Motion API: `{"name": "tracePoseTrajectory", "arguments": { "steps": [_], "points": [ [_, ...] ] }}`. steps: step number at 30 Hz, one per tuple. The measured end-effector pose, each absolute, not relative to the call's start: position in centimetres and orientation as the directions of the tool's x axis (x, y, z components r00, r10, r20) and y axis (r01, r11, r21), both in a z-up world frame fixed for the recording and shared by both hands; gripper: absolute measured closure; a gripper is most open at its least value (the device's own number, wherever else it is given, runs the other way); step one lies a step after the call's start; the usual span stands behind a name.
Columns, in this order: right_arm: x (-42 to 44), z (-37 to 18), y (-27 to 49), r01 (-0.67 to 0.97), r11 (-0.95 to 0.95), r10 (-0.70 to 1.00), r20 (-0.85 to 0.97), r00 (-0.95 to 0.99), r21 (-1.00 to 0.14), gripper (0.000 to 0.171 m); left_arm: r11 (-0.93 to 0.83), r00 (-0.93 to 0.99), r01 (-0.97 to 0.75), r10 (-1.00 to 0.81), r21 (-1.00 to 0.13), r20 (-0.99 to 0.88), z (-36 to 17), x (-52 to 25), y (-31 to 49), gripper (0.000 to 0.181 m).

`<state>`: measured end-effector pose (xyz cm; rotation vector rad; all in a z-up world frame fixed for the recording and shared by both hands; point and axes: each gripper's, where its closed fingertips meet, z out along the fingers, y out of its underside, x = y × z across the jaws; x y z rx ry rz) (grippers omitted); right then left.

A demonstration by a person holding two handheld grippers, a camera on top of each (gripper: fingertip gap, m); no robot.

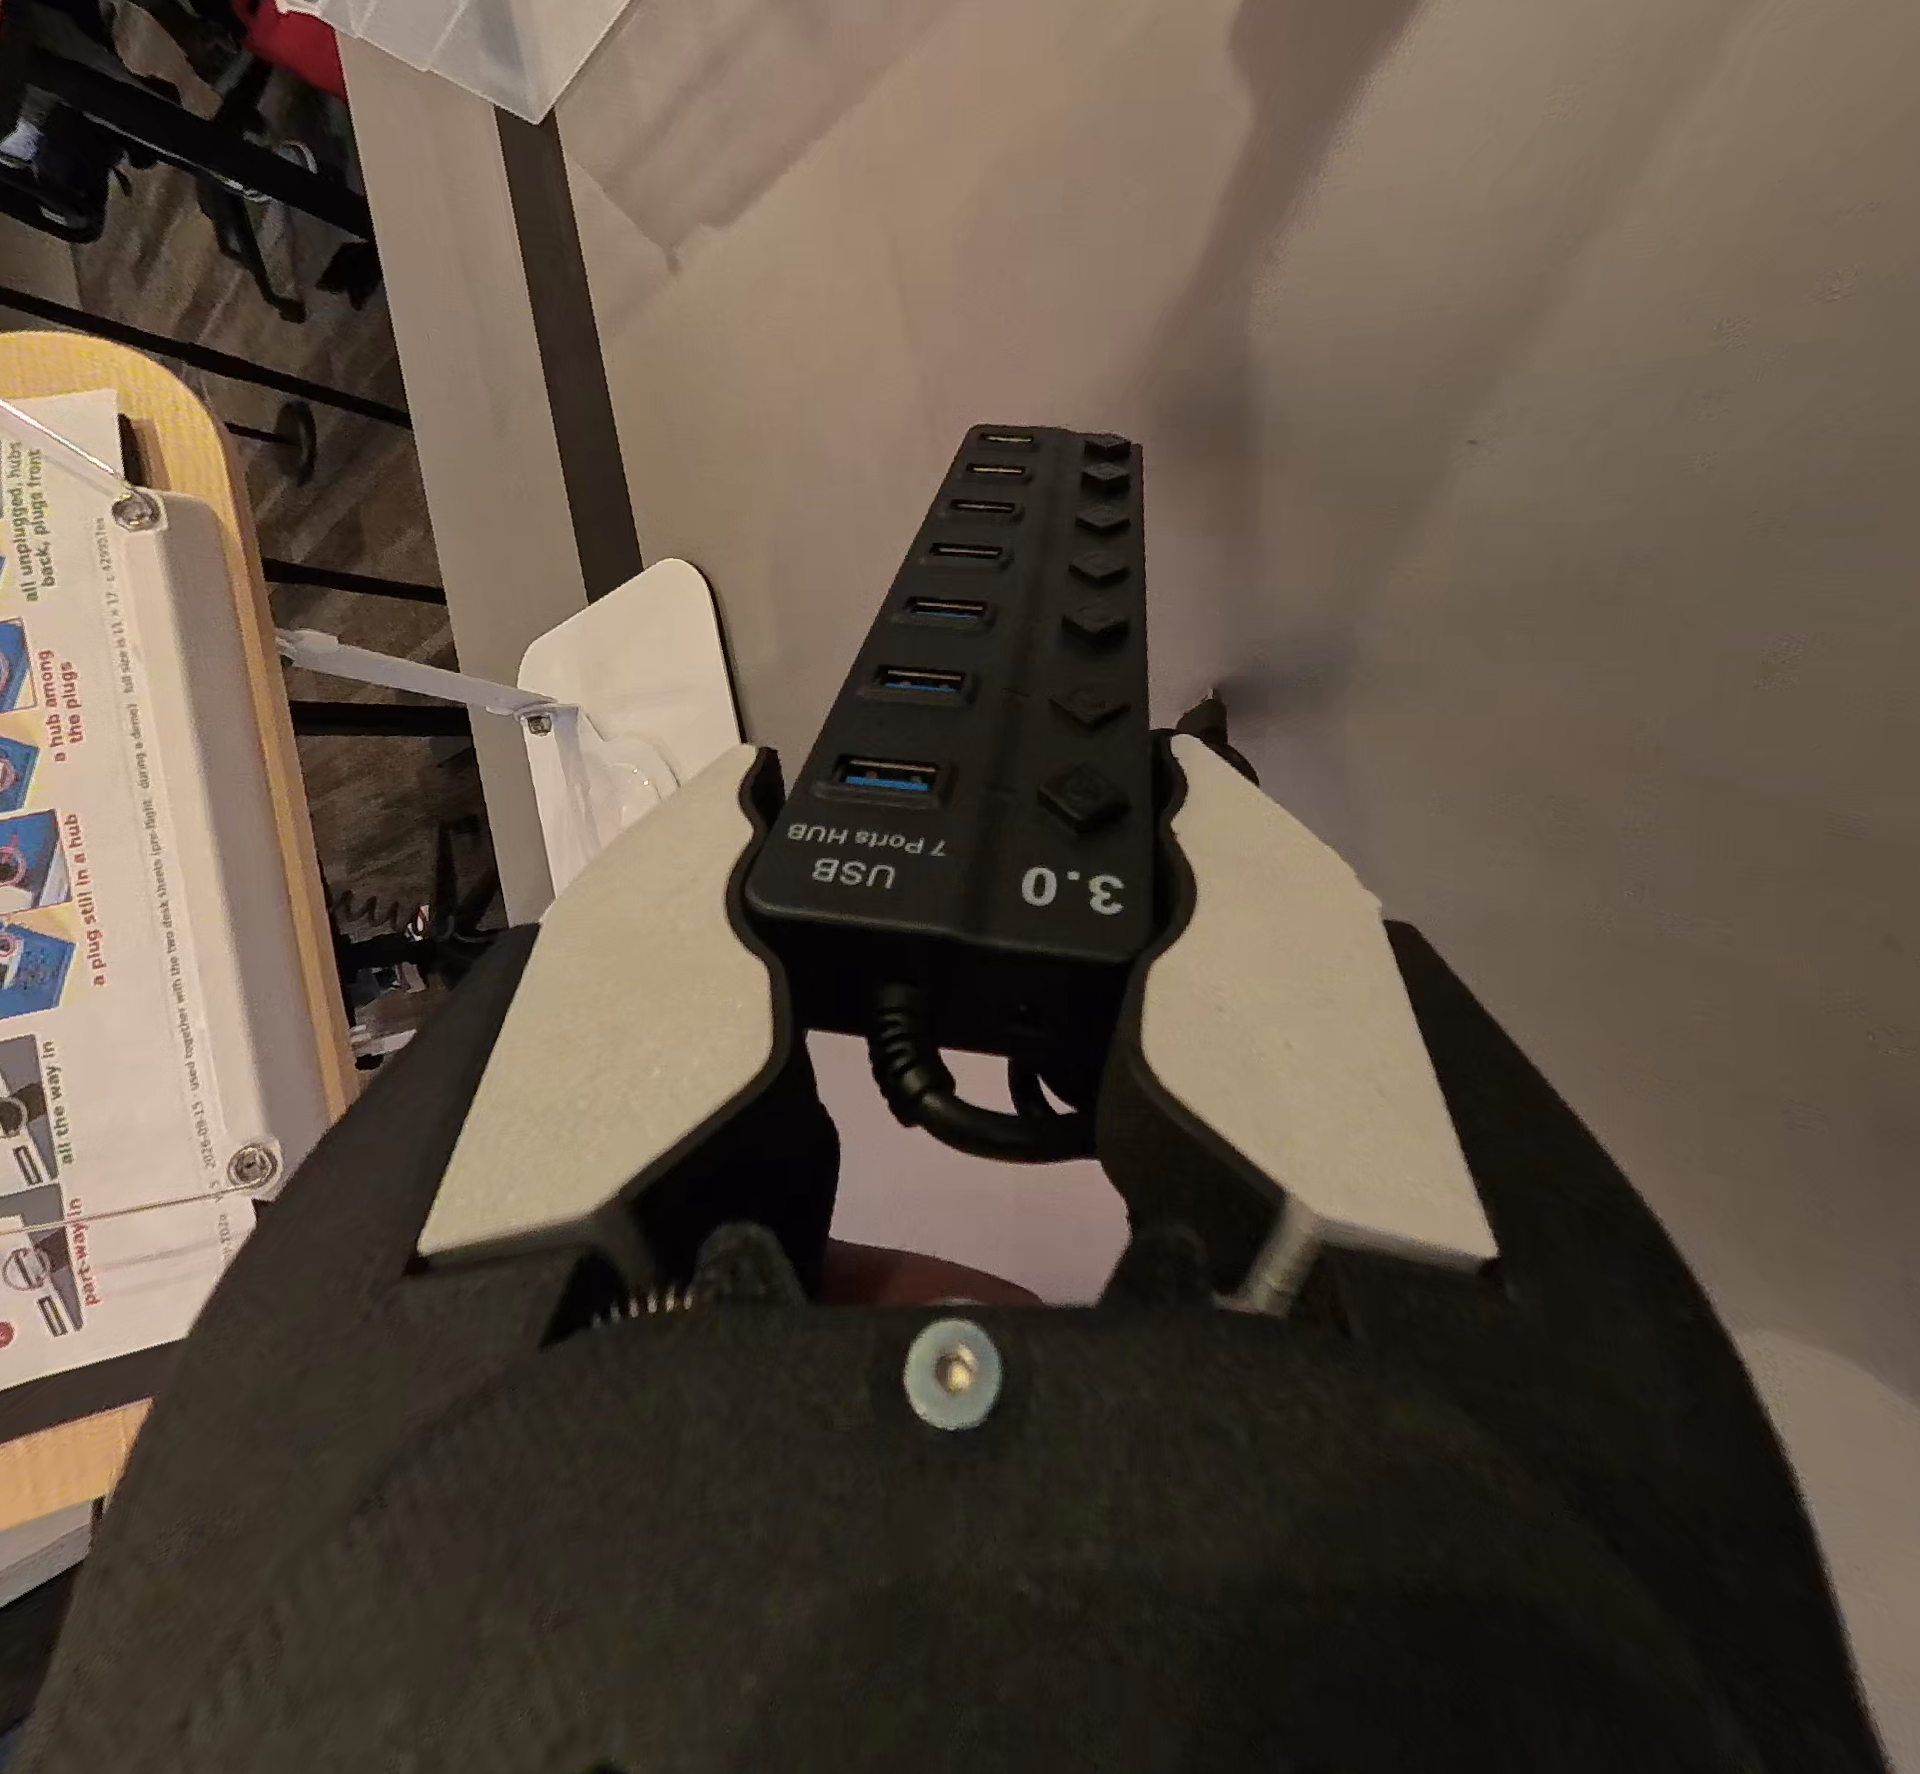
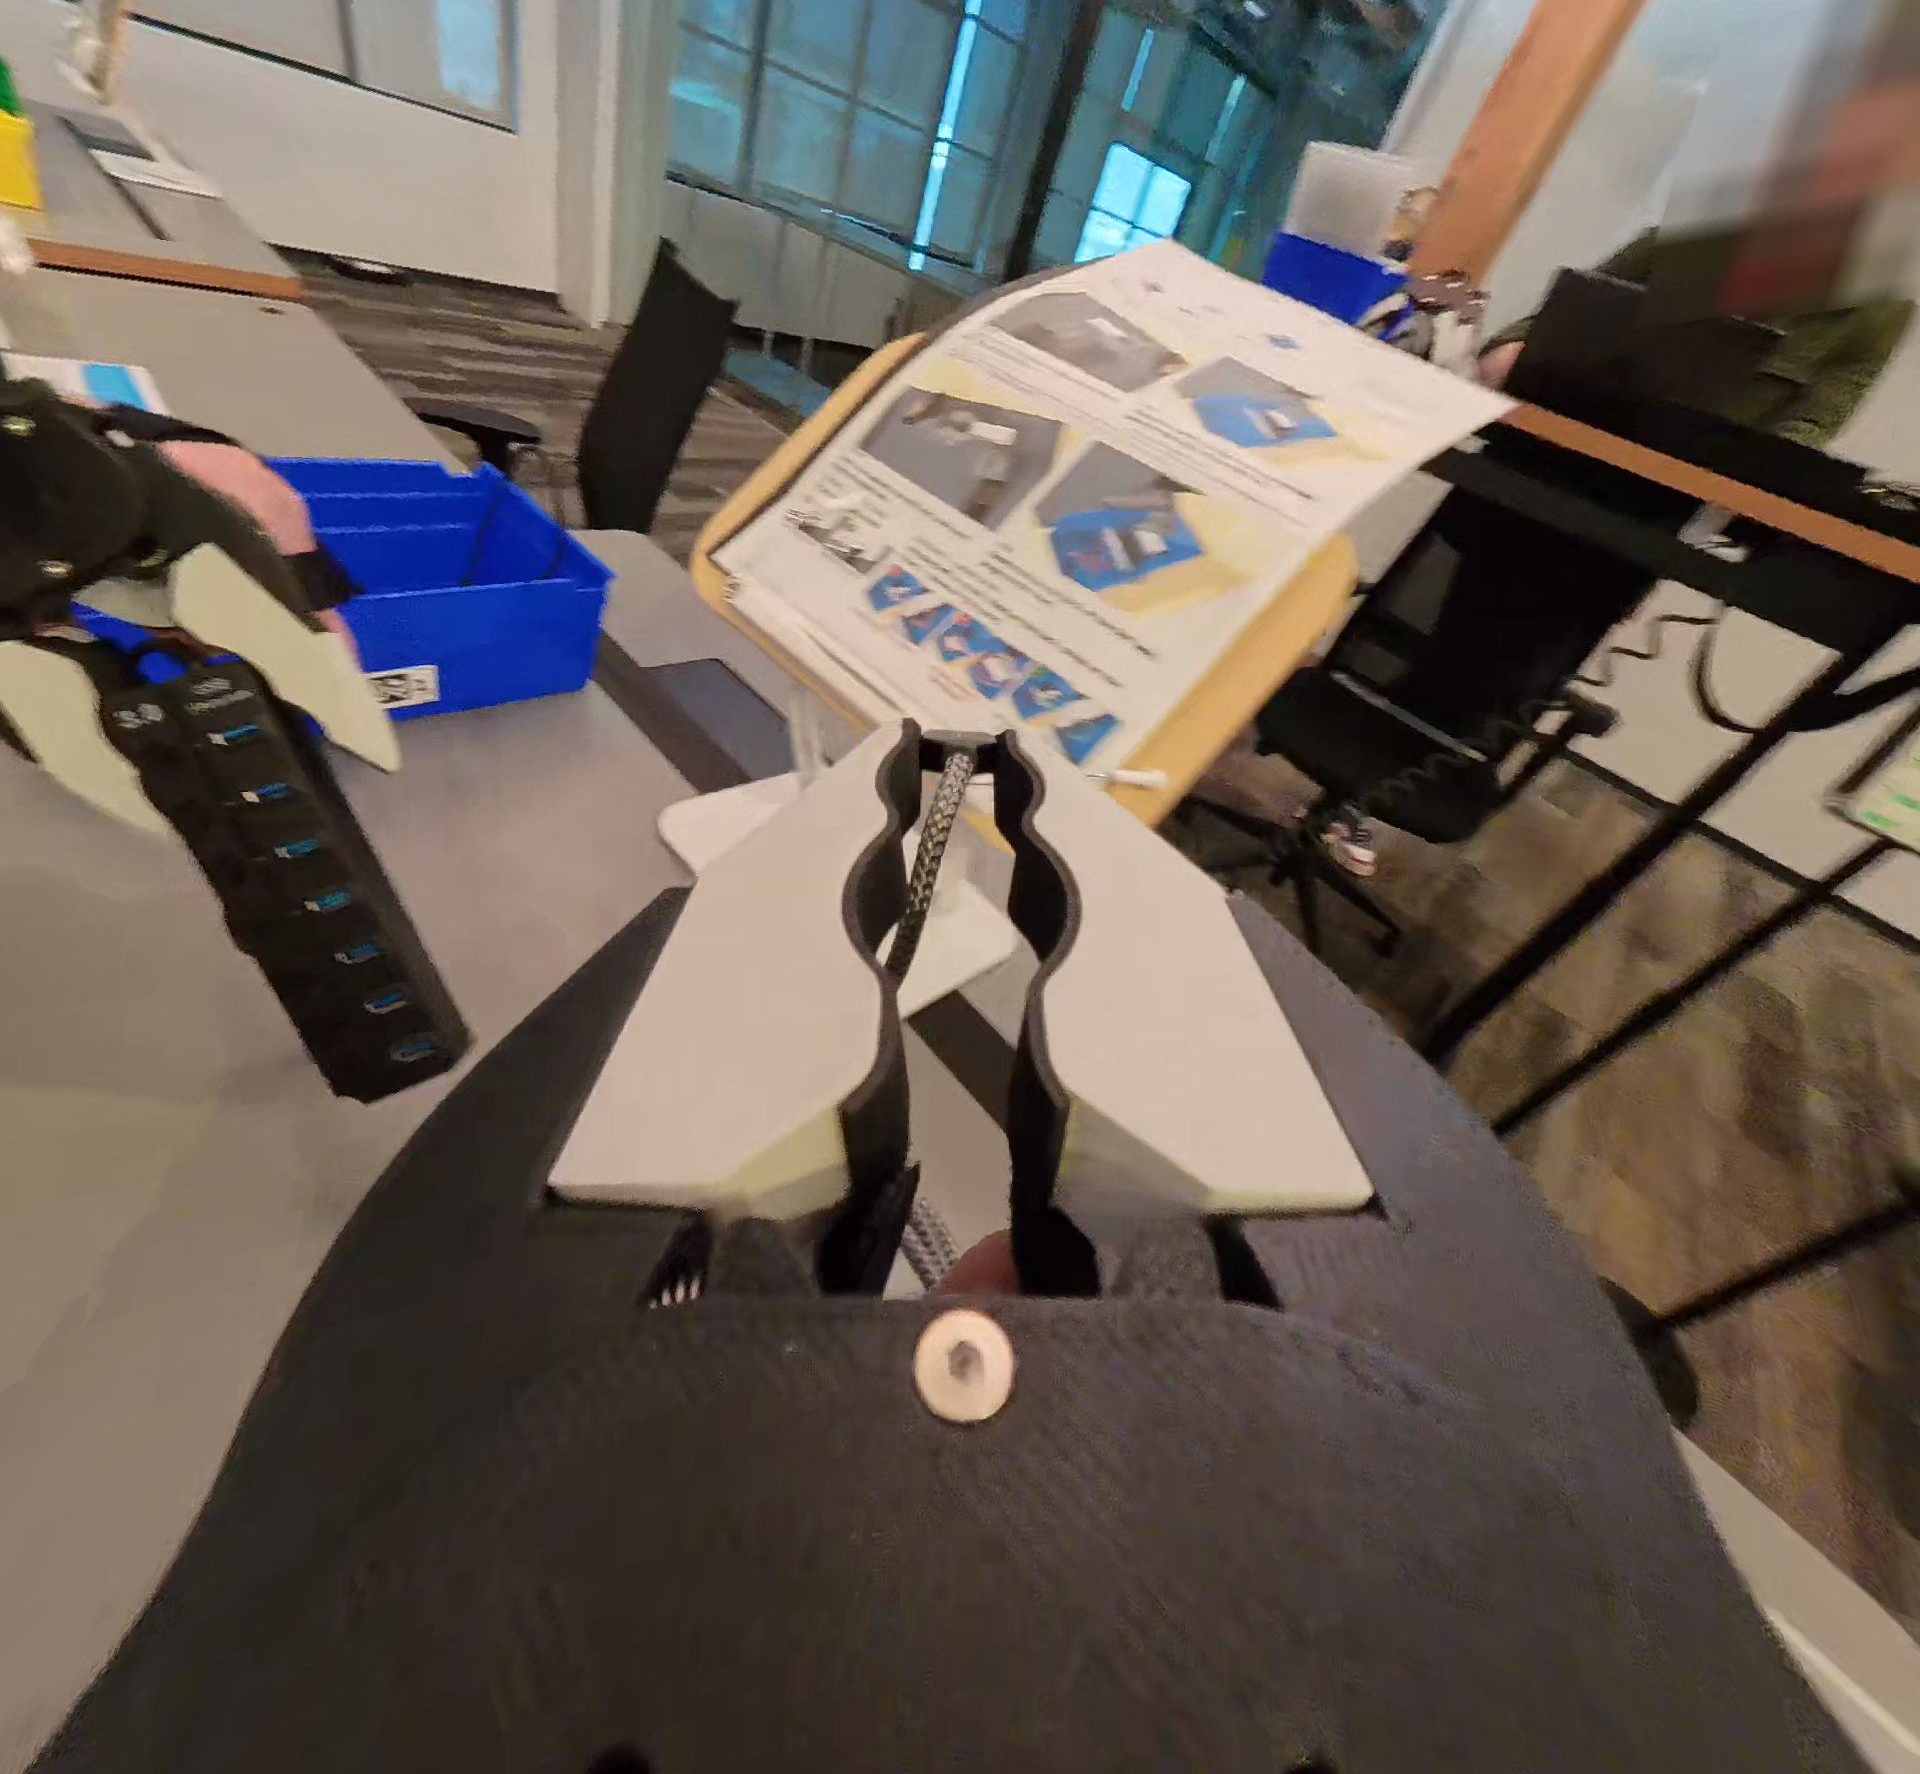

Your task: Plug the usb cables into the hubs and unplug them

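Spanning most of both views, one grey desk (image 2: 499, 820) carries the scene, and the room beyond it is blurred. Two grippers show, one hub, and one cable. On the desk's far side stands one tilted wooden board (image 2: 1247, 716) with one printed instruction sheet (image 2: 1091, 488) on it, directly beyond the right gripper's tips; one blue bin (image 2: 468, 581) sits on the desk behind the hub.

One long black USB hub (image 1: 997, 685) is lifted off the desk. It bears seven ports in a row, blue inside, each with a square black button beside it, and its own black cord (image 1: 966, 1101) curls out of the near end. The left gripper (image 1: 961, 820) clamps that near end, its grey fingers (image 1: 644, 976) pressed on both sides of the hub. From the right wrist view the hub (image 2: 301, 883) slants down from the left gripper (image 2: 197, 706) toward the desk, every port empty.

The right gripper (image 2: 961, 748) is nearly closed, its tips pinching one braided grey cable (image 2: 930, 851) that runs back between the fingers; its plug end is hidden at the tips. Cable and hub are well apart.
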<state>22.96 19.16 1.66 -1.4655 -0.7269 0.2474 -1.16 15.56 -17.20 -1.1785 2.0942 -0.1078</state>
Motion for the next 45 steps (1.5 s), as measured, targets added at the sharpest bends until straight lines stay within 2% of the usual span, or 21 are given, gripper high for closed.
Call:
{"name": "tracePoseTrajectory", "arguments": {
  "steps": [7,10,16,24,28,31,34,36,40,42,45],
  "points": [
    [32.7,4.8,18.1,0.336,0.086,0.411,0.341,0.846,-0.938,0.160,0.571,-0.318,-0.713,-0.780,-0.406,-0.539,-17.3,-1.3,15.8,0.114],
    [36.2,3.7,18.0,0.356,0.031,0.362,0.343,0.867,-0.934,0.160,0.570,-0.319,-0.715,-0.781,-0.404,-0.538,-17.4,-1.3,15.8,0.114],
    [40.1,-3.8,19.0,0.360,-0.097,0.334,0.310,0.890,-0.928,0.160,0.571,-0.322,-0.718,-0.779,-0.398,-0.538,-17.5,-1.2,15.8,0.114],
    [41.0,-13.8,19.8,0.269,-0.291,0.380,0.147,0.913,-0.918,0.160,0.571,-0.326,-0.722,-0.779,-0.391,-0.536,-17.7,-1.1,15.8,0.114],
    [41.8,-17.5,19.6,0.297,-0.374,0.370,0.152,0.916,-0.879,0.161,0.570,-0.326,-0.724,-0.780,-0.390,-0.534,-17.9,-1.2,15.9,0.114],
    [43.0,-19.8,19.2,0.376,-0.441,0.353,0.227,0.908,-0.815,0.159,0.569,-0.326,-0.723,-0.781,-0.392,-0.533,-17.9,-1.1,15.9,0.114],
    [43.7,-21.5,18.2,0.419,-0.520,0.364,0.251,0.897,-0.744,0.151,0.570,-0.326,-0.722,-0.780,-0.391,-0.534,-17.8,-1.1,15.9,0.114],
    [44.6,-22.0,17.8,0.455,-0.557,0.354,0.297,0.887,-0.695,0.133,0.571,-0.328,-0.723,-0.779,-0.390,-0.534,-17.9,-1.1,15.9,0.114],
    [45.6,-22.3,16.3,0.490,-0.629,0.364,0.328,0.872,-0.604,0.112,0.574,-0.330,-0.722,-0.777,-0.388,-0.535,-17.8,-1.0,15.7,0.114],
    [45.9,-22.0,15.5,0.487,-0.656,0.372,0.315,0.873,-0.576,0.103,0.575,-0.331,-0.721,-0.776,-0.386,-0.537,-17.8,-1.0,15.7,0.114],
    [46.7,-19.9,15.0,0.500,-0.640,0.345,0.364,0.865,-0.583,0.097,0.576,-0.330,-0.719,-0.776,-0.389,-0.538,-17.7,-1.0,15.7,0.114]
  ]
}}
